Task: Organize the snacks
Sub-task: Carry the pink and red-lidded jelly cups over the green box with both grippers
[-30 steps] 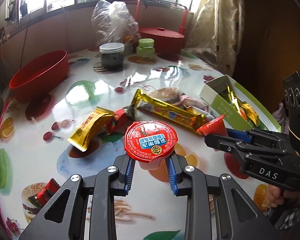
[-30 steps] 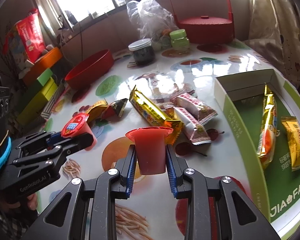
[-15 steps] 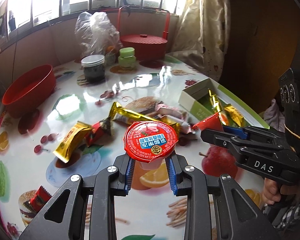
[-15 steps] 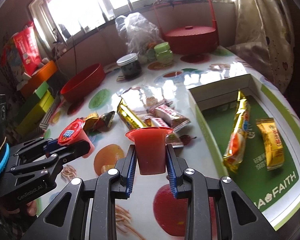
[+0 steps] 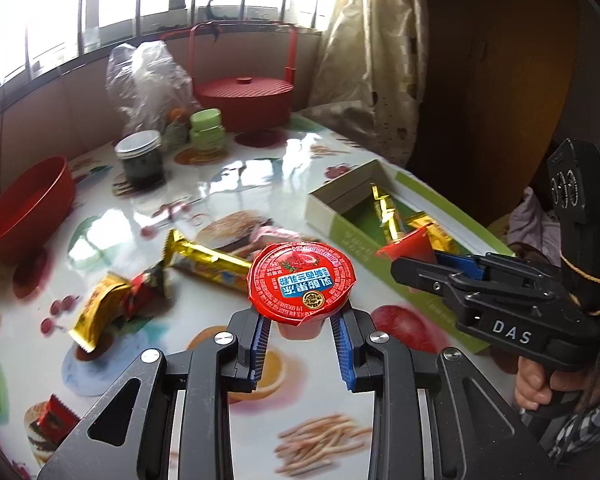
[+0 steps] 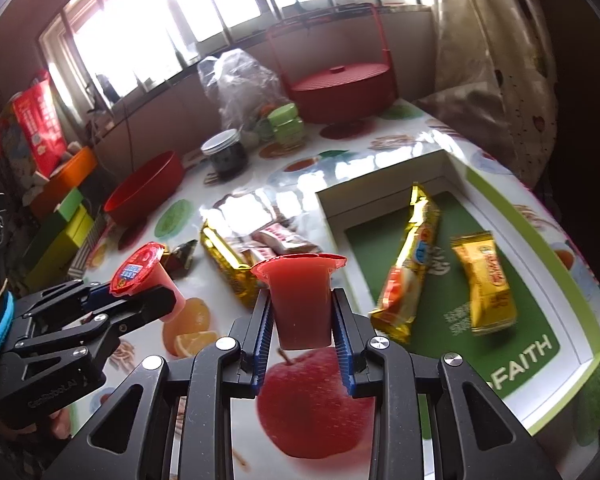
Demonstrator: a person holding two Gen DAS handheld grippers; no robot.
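Left gripper clenched on a red-lidded jelly cup, right gripper clenched on another jelly cup; both carried closer to the green snack box than a second ago, now at two o'clock; ready to drop in soon

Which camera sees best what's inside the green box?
The right wrist view. It looks down into the green box and shows both gold snack packets lying on its floor. In the left wrist view the box is side-on, partly hidden behind the right gripper.
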